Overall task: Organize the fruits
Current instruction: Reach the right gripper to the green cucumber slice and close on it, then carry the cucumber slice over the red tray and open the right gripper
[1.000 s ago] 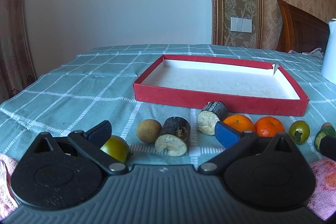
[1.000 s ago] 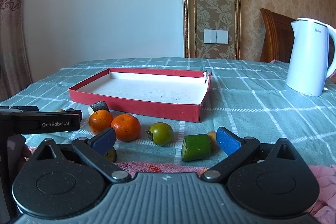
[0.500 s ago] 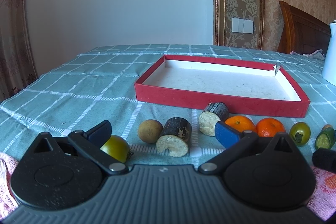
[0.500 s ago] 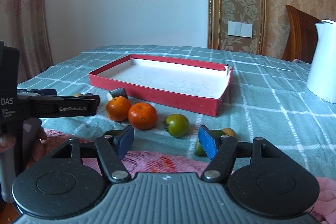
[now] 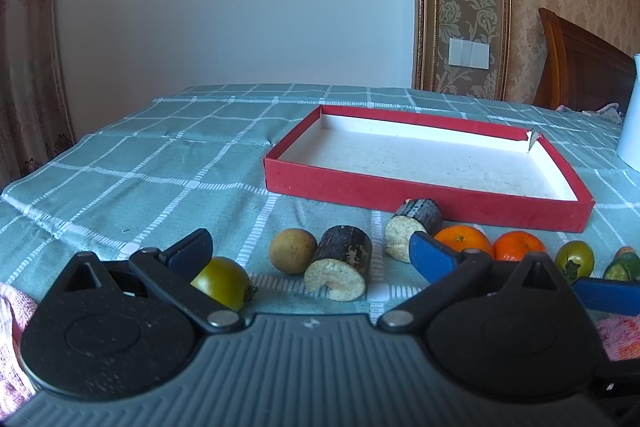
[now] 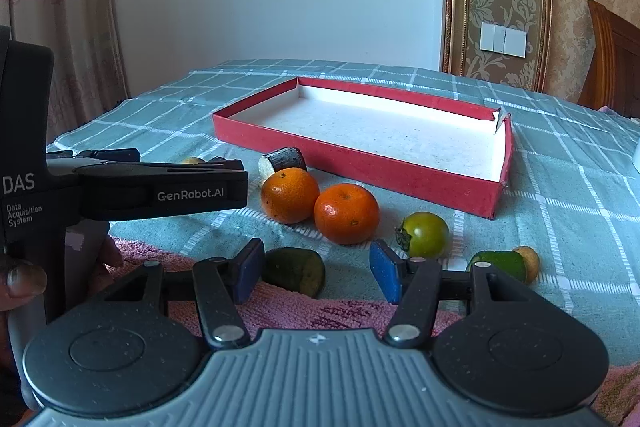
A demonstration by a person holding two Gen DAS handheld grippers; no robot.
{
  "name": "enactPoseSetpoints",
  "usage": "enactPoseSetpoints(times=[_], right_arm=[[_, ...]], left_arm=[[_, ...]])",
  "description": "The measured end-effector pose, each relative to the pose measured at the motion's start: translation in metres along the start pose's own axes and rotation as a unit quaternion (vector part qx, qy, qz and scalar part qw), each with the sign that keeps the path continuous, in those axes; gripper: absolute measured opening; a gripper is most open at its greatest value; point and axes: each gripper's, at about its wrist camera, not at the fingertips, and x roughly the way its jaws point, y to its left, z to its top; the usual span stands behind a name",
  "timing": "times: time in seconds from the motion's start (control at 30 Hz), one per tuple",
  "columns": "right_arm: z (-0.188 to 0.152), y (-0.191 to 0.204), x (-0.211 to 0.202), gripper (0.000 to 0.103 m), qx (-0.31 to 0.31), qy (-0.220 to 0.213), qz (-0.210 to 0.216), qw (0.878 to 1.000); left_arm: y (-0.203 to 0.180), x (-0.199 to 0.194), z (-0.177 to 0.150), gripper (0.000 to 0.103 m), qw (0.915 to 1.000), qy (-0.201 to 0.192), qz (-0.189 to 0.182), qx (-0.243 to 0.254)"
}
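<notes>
My right gripper [image 6: 318, 277], nearest: jaws part-way apart and just been closing, nothing pressed between the blue pads; a dark green fruit piece [image 6: 294, 271] lies at the edge of the pink towel [image 6: 320, 311] just beside the left pad, apparently not gripped, though the contact point is hard to read. My left gripper [image 5: 310, 253]: jaws wide open, holding nothing; an olive-green tomato [image 5: 222, 283] sits by its left finger. Beyond, in a row on the checked green cloth [image 5: 160, 179]: a round brown fruit [image 5: 293, 251], a dark-skinned cut piece [image 5: 340, 267] with pale face, a second cut piece [image 5: 414, 229], two oranges [image 6: 290, 195] [image 6: 346, 213] touching one another, a green tomato [image 6: 424, 235] with calyx, and a green cylinder piece [image 6: 498, 265] with a small tan fruit [image 6: 528, 259] touching it. Farther back: the red tray [image 6: 360, 163], white inside, with no fruit in it; its far right corner is torn. A hand [image 6: 24, 279] holds the left device at the frame edge. Background: white kettle [image 5: 630, 131], wall switch [image 6: 502, 39]
</notes>
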Motion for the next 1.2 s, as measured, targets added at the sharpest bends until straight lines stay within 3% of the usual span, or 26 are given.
enactPoseSetpoints(times=[0.07,0.3,0.53,0.8,1.0,1.2], right_arm=[[0.0,0.003,0.002,0.057,-0.004,0.004,0.004,1.0],[-0.003,0.007,0.009,0.038,-0.005,0.015,0.023,1.0],[-0.004,0.005,0.008,0.037,0.006,0.008,0.024,1.0],[0.006,-0.003,-0.009,0.037,0.022,-0.033,0.015,0.999],[0.034,-0.028,-0.012,0.037,0.032,-0.069,-0.022,0.997],[0.075,-0.069,0.018,0.037,0.061,-0.072,-0.06,0.994]], left_arm=[[0.0,-0.001,0.0,0.103,1.0,0.0,-0.001,-0.001],[0.0,0.0,0.0,0.103,1.0,0.0,-0.001,-0.001],[0.0,-0.001,0.0,0.103,1.0,0.0,0.0,-0.002],[0.0,-0.001,0.001,0.103,1.0,0.0,0.002,-0.002],[0.0,-0.001,0.001,0.103,1.0,0.0,0.001,-0.002],[0.0,-0.001,0.001,0.103,1.0,0.0,0.002,-0.002]])
